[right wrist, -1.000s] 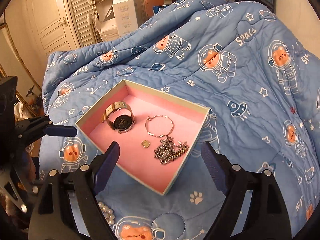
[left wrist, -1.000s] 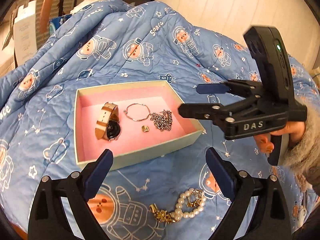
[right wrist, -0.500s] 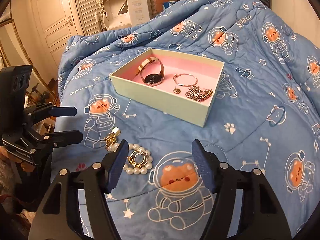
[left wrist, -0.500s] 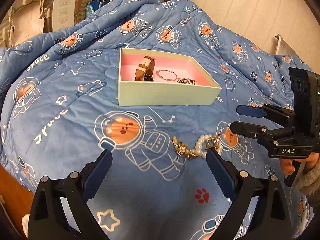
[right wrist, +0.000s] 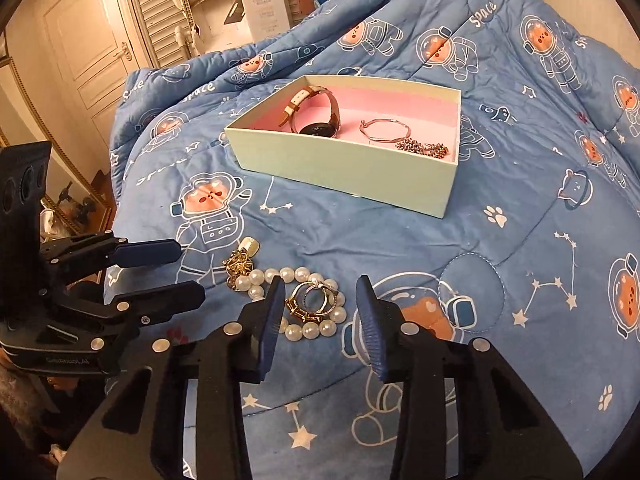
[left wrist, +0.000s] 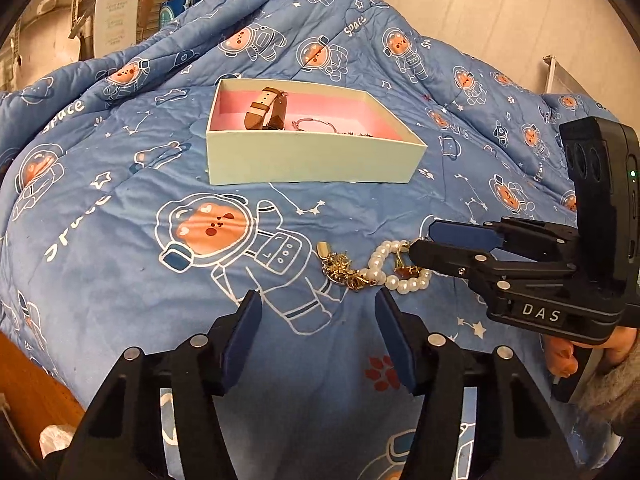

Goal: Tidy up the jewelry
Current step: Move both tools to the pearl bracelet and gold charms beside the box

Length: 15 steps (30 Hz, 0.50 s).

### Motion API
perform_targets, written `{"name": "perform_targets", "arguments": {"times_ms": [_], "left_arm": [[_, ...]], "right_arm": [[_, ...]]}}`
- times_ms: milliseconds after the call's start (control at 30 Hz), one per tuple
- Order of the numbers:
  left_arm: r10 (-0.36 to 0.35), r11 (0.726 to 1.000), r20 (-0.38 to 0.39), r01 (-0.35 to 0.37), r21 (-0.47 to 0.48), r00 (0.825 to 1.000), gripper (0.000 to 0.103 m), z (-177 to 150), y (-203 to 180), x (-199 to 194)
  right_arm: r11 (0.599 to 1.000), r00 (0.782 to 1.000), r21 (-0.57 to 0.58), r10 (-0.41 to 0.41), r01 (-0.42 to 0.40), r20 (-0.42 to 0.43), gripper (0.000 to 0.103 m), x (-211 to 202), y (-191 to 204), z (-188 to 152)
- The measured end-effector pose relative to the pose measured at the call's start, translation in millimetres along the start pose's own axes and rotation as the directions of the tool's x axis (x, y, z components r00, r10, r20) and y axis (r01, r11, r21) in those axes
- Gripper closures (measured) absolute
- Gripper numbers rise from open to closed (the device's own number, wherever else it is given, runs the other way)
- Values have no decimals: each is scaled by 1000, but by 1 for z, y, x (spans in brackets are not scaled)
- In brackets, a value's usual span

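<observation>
A pale green box [left wrist: 312, 160] [right wrist: 340, 168] with pink lining holds a brown-strapped watch [right wrist: 316, 112], a thin bangle [right wrist: 384, 130] and a chain [right wrist: 422, 147]. In front of it on the quilt lies a pearl bracelet [left wrist: 400, 276] [right wrist: 304, 328] with a gold chain [left wrist: 340, 270] [right wrist: 240, 264] and gold rings [right wrist: 312, 300]. My right gripper [right wrist: 321, 286] [left wrist: 424, 242] is closing, with the rings and pearls between its jaws and no pad pressing. My left gripper [left wrist: 317, 300] [right wrist: 188, 272] is also closing, just short of the gold chain.
A blue astronaut-print quilt [left wrist: 120, 240] covers the bed. A white carton [right wrist: 264, 4], slatted doors and a white door [right wrist: 92, 40] stand behind. A wooden edge [left wrist: 32, 380] shows at lower left. A hand [left wrist: 568, 356] holds the right gripper.
Both grippers came back from above the box and sank toward the pearl bracelet. Both pairs of jaws have narrowed, the right around the rings and pearls.
</observation>
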<state>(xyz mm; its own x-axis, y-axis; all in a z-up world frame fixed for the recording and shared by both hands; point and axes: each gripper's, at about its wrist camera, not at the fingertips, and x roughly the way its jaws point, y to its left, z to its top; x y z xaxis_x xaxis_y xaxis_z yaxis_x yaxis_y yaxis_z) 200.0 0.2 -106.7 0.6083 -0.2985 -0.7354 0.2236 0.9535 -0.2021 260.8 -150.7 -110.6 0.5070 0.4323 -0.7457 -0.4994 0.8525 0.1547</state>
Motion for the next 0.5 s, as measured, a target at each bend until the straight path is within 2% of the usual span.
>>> {"name": "perform_targets", "arguments": {"times_ms": [100,233,500], "left_arm": [[-4,1000,-4,4,7,1000,50,0,-2,3],[-2,1000,-3,2,20,1000,54,4,-5,6],[-12,999,4,11,31,1000,66,13,-10,11]], "right_arm": [[1000,1000,8,-18,18,-3,71,4,-1,-1],[1000,1000,14,-17,17,-16,84,8,-3,-2],[999,1000,36,-9,9,6,84,0,-7,-5]]}}
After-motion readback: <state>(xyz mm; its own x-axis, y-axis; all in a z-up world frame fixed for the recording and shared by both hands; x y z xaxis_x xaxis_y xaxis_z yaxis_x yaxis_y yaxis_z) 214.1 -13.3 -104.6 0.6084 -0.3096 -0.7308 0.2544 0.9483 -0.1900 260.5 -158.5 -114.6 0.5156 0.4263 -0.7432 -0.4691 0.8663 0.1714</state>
